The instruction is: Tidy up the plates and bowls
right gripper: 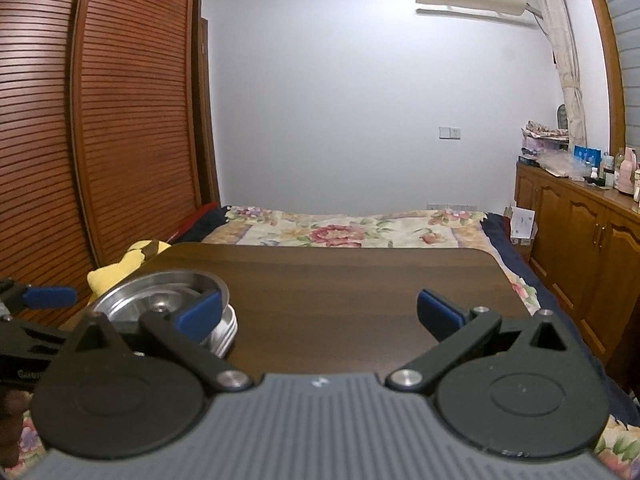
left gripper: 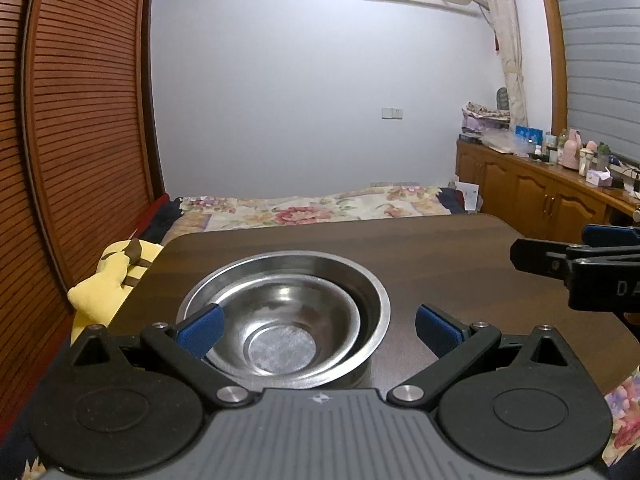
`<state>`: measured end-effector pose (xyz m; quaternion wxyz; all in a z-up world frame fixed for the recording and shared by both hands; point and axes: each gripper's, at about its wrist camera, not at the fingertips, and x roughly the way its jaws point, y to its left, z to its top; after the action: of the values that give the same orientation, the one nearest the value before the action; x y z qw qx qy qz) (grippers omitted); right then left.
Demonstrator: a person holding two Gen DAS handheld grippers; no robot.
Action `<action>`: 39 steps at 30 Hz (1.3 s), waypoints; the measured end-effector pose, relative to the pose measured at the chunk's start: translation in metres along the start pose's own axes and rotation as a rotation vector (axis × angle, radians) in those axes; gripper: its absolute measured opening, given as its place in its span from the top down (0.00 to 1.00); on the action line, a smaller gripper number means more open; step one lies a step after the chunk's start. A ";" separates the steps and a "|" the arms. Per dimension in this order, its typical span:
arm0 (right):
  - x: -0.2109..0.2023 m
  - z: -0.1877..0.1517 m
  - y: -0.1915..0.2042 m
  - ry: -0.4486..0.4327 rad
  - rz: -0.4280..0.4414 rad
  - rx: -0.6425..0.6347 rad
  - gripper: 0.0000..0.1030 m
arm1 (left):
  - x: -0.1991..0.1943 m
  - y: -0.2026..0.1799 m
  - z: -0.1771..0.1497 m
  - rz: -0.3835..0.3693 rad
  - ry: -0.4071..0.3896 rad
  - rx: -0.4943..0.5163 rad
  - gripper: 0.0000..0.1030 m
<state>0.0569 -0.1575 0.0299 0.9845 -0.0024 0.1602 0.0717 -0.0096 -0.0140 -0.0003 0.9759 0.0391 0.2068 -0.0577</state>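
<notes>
Our left gripper [left gripper: 318, 330] stands wide, its blue pads either side of the near rim of the smaller steel bowl [left gripper: 280, 330] and pressing on nothing; our right gripper [right gripper: 318, 314] is just as wide and empty, over bare wood to the right of the bowls; the smaller bowl sits nested inside the larger steel bowl [left gripper: 372, 300], near the left edge of the dark wooden table [left gripper: 420, 248]; we judge the stacking done, since we see no other plate or bowl on the table.
</notes>
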 end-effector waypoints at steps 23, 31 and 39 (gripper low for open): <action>0.008 -0.026 0.001 0.074 -0.028 -0.002 0.00 | 0.010 0.011 -0.030 0.024 0.075 -0.036 0.00; 0.008 -0.027 -0.002 0.078 -0.029 0.003 0.00 | 0.009 0.011 -0.030 0.025 0.074 -0.038 0.00; 0.009 -0.028 -0.004 0.077 -0.033 0.008 0.00 | 0.009 0.014 -0.028 0.030 0.069 -0.043 0.00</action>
<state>0.0573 -0.1611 0.0008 0.9786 -0.0037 0.1984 0.0549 -0.0105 0.0020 -0.0289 0.9695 0.0231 0.2410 -0.0374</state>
